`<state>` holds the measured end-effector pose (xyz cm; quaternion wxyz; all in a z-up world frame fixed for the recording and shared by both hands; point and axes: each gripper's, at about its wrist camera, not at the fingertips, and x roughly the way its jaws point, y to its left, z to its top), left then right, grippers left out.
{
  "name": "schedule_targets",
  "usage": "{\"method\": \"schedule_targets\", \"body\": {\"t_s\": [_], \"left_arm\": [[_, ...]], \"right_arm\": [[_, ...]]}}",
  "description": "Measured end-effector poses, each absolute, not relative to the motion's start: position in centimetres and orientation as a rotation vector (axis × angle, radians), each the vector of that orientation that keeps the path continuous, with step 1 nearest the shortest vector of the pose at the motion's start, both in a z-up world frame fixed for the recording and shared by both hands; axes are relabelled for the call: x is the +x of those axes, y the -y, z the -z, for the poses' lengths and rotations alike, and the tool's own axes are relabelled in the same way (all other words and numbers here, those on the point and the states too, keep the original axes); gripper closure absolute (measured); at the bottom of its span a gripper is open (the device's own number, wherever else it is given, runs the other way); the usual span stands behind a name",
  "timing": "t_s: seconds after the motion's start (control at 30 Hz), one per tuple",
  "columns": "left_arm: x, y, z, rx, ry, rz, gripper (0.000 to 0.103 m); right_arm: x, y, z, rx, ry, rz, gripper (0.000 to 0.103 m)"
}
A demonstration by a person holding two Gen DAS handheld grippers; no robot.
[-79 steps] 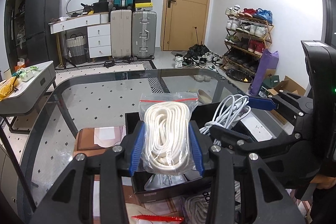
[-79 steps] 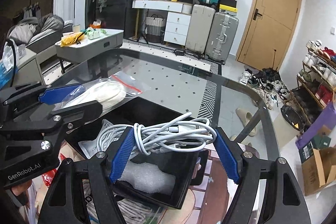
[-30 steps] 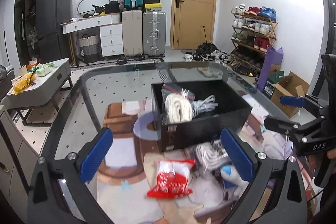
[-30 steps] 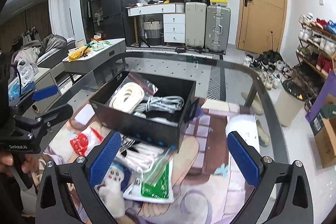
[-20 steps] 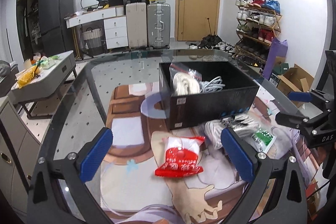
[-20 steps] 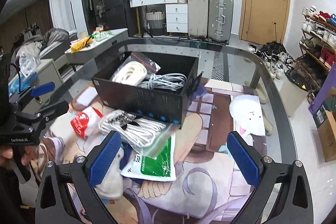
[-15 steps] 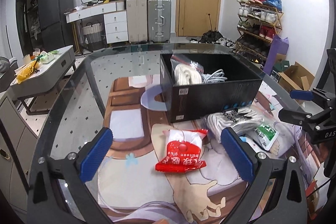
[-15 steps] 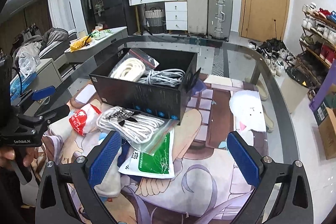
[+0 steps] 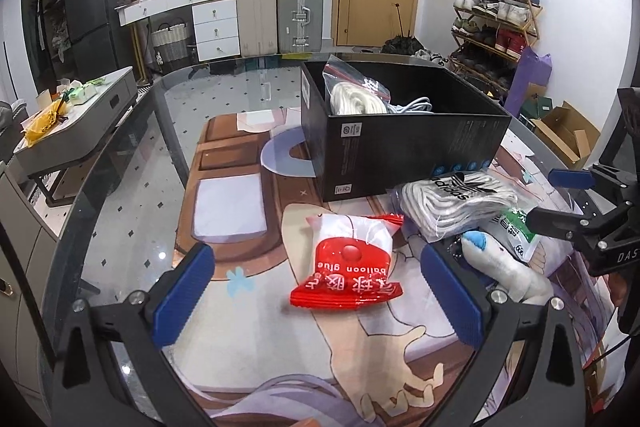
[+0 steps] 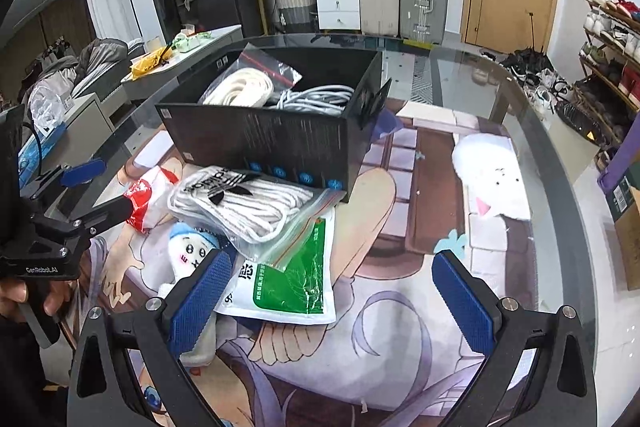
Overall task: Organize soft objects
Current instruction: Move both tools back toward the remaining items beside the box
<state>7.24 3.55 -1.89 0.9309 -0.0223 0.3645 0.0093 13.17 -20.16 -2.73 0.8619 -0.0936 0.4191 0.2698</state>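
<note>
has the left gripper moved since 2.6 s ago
Yes. The left gripper has pulled back from over the black box, releasing the bagged white rope inside; it now hangs open above the red packet.

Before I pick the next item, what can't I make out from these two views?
- Black box floor: hidden by its near wall and by the bagged rope and cable.
- Plush toy: right view, body under the adidas bag and the jaws.
- Green-white pouch: print partly covered, too small to read.
</note>
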Motion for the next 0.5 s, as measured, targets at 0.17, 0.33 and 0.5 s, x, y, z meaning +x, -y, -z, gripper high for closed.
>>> {"method": "schedule_targets", "body": {"t_s": [0.17, 0.33, 0.5], "left_arm": [[7.5, -3.4, 2.0, -0.036, -0.758, -0.013, 0.0], [7.8, -3.3, 2.1, -0.034, -0.767, -0.007, 0.0], [8.3, -3.4, 2.4, -0.043, -0.79, -0.006, 0.0]], "right_arm": [[13.1, 19.9, 3.2, -0.201, -0.889, -0.573, 0.001], [13.3, 19.9, 3.6, -0.197, -0.906, -0.577, 0.001], [13.6, 19.5, 4.1, -0.186, -0.93, -0.586, 0.001]]}}
